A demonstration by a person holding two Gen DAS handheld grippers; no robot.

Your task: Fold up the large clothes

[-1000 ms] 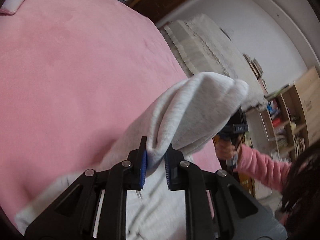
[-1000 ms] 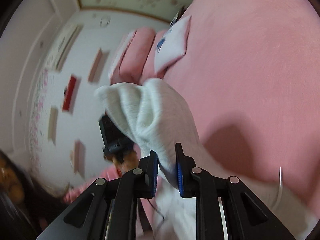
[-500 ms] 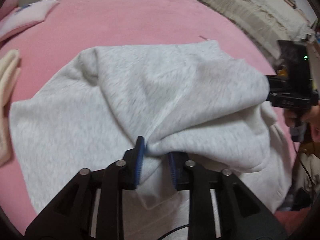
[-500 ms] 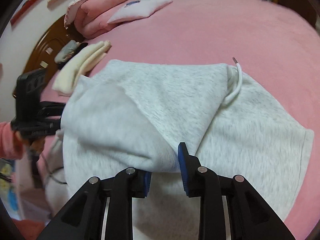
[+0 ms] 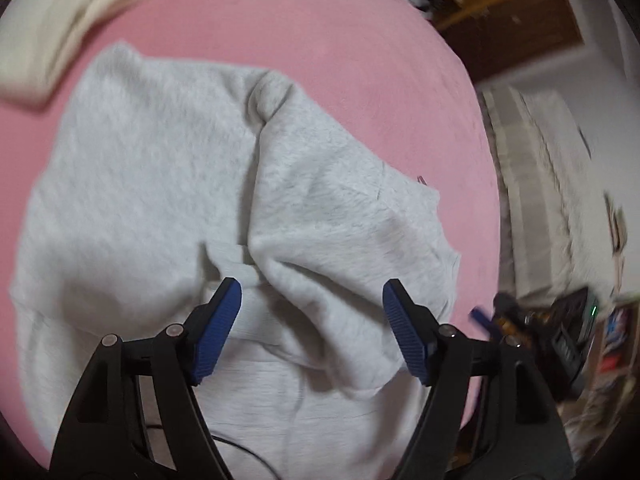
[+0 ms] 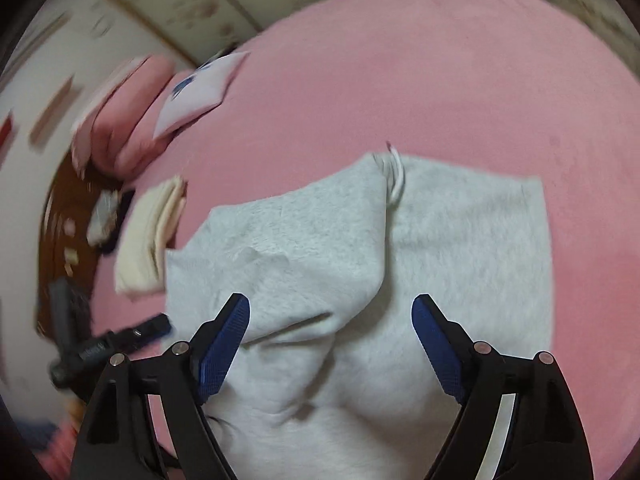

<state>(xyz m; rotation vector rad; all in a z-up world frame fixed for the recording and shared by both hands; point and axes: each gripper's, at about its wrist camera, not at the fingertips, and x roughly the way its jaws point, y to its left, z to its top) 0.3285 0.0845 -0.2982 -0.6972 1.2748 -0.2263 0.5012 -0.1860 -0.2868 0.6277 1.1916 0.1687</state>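
A light grey sweatshirt (image 5: 168, 184) lies folded over on the pink bed (image 5: 320, 40), with a folded flap (image 5: 340, 216) resting on its lower part. My left gripper (image 5: 312, 320) hovers just above the flap's near edge; its jaws are opening wide and the pads press on nothing. In the right wrist view the same grey sweatshirt (image 6: 460, 240) shows a white drawstring (image 6: 396, 180) at its far edge. My right gripper (image 6: 332, 340) hangs over the cloth, jaws opening, nothing gripped between them.
A folded cream garment (image 5: 60, 20) lies left of the sweatshirt, seen too as a cream garment (image 6: 152, 236) in the right wrist view. Pink pillows (image 6: 124, 120) and a white cushion (image 6: 196, 92) sit at the bed's head. The other handheld gripper (image 6: 104, 344) shows at the left.
Both grippers carried a grey fold across, laid it on the sweatshirt and let go. Their jaws went from shut on cloth to wide apart, and both have drawn back a little.
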